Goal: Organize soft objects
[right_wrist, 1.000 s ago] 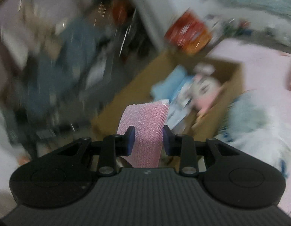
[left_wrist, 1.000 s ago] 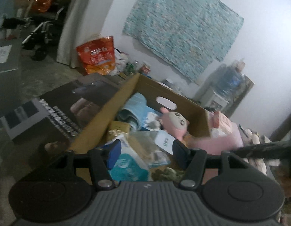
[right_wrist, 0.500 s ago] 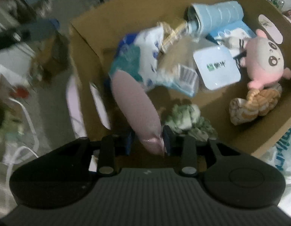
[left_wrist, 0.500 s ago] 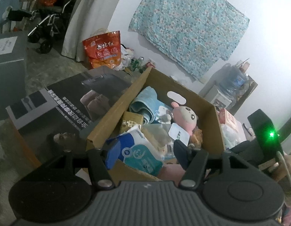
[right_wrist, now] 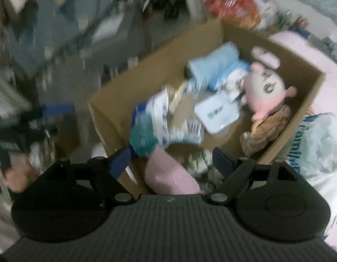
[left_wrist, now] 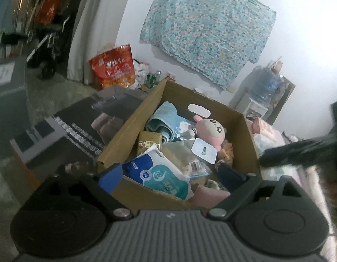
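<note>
An open cardboard box (left_wrist: pixel 129 128) (right_wrist: pixel 299 118) holds a pink plush doll (left_wrist: pixel 208 128) (right_wrist: pixel 264 89), a rolled blue towel (left_wrist: pixel 164 118), a blue-and-white soft pack (left_wrist: pixel 159 174) (right_wrist: pixel 151 120) and other soft things. A pink cloth (left_wrist: pixel 210 195) (right_wrist: pixel 168 174) lies in the box's near corner. My right gripper (right_wrist: pixel 171 161) hangs over it with its jaws opening, and the pads stand off the cloth. My left gripper (left_wrist: pixel 170 175) is at the box's near wall, its jaws also opening, with nothing held. The right wrist view is blurred.
A flat dark printed carton (left_wrist: pixel 81 118) lies left of the box. A red bag (left_wrist: pixel 112 66) and a water dispenser (left_wrist: pixel 264 87) stand by the wall. A white plastic bag (right_wrist: pixel 310 148) sits on a pink surface (right_wrist: pixel 299 48) right of the box.
The right gripper let go of the pink cloth, which now rests in the box, and it drew back with wider jaws. The left jaws spread much wider.
</note>
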### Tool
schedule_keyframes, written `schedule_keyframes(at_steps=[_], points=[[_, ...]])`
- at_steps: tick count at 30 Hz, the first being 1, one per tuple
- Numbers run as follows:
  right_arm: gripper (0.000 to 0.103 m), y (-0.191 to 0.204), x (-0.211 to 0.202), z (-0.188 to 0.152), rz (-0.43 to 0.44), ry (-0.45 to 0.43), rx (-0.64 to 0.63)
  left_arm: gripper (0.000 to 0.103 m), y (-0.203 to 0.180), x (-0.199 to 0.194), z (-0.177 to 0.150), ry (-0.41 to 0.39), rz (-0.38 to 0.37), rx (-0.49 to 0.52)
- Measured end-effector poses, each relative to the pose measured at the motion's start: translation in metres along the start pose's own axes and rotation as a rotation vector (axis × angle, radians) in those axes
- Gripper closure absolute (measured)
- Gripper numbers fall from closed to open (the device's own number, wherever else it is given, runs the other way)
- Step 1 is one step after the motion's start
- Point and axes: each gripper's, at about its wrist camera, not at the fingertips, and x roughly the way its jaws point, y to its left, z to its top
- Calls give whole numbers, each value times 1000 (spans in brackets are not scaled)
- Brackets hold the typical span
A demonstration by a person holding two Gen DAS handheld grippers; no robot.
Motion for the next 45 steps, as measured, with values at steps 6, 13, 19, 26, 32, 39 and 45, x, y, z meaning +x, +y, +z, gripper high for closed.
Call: schedule_keyframes(at_steps=[6,13,19,26,32,39,45], points=[[1,2,-75,-69,-83,-377,119,0,-30,-16,-7,-27,23,164],[1,25,-107,-171,-300,-524,214,0,-70,-30,-21,-48,-39,271],[1,49,-100,-220,-559,-499,262,0,-104,-35,-41,-57,-68,389],[1,77,-87,-239,-799,-486,231,0,-136,-29,-57,0,-38,508],[1,89,-88,-242,-934,-528,201,0,-147,-30,-64,-13,2,549],[1,82,-100,-247,-825,-561,310,0,-131,-24,-57,22,-80,444],[1,74,-82,-244,-722,-525,385,0,-118,-17,-52,48,-80,385]])
